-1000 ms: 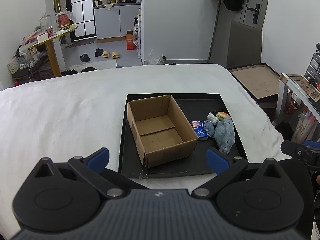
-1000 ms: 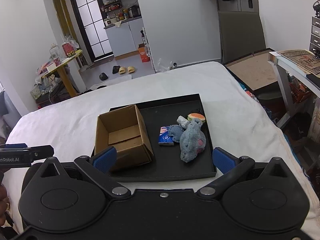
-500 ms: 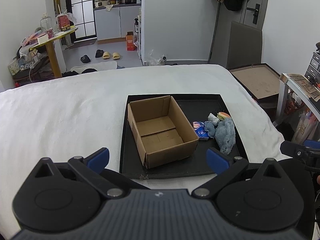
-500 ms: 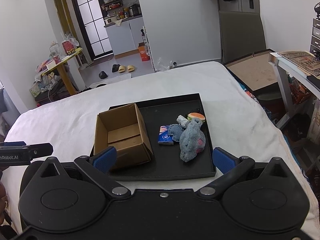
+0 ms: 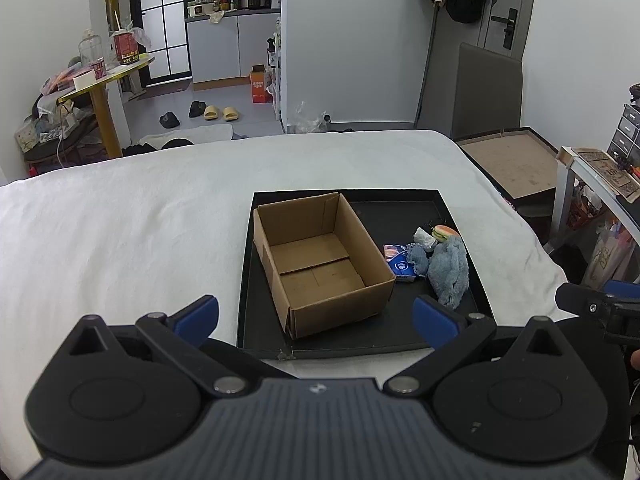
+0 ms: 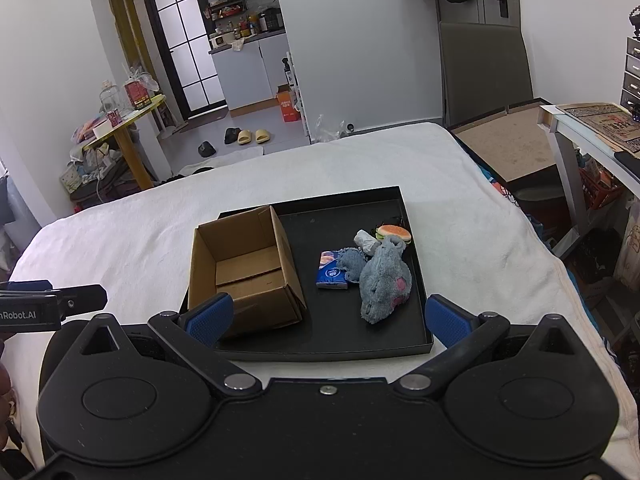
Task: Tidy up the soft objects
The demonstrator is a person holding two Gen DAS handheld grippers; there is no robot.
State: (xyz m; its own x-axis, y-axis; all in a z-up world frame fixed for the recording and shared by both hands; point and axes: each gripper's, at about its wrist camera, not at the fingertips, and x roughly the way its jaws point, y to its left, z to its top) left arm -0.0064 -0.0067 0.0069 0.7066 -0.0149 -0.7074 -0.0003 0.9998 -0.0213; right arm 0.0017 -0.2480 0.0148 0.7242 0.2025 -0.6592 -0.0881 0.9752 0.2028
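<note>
Both the left tongs [image 5: 316, 316] and right tongs [image 6: 328, 318] are hovering spread wide, gripping nothing, before the black tray [image 6: 352, 344] carrying the cardboard box [image 6: 244, 268] and blue plush toy [image 6: 384, 284].

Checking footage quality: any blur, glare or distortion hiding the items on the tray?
Left wrist view: sharp, even light, fisheye bending at the edges; plush toy and cardboard box clear. Right wrist view: same, no glare on the black tray.

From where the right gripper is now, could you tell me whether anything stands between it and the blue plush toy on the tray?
Nothing visible does. The right gripper is open and empty, and only bare black tray lies between it and the blue plush toy. The cardboard box sits off to the left.
</note>
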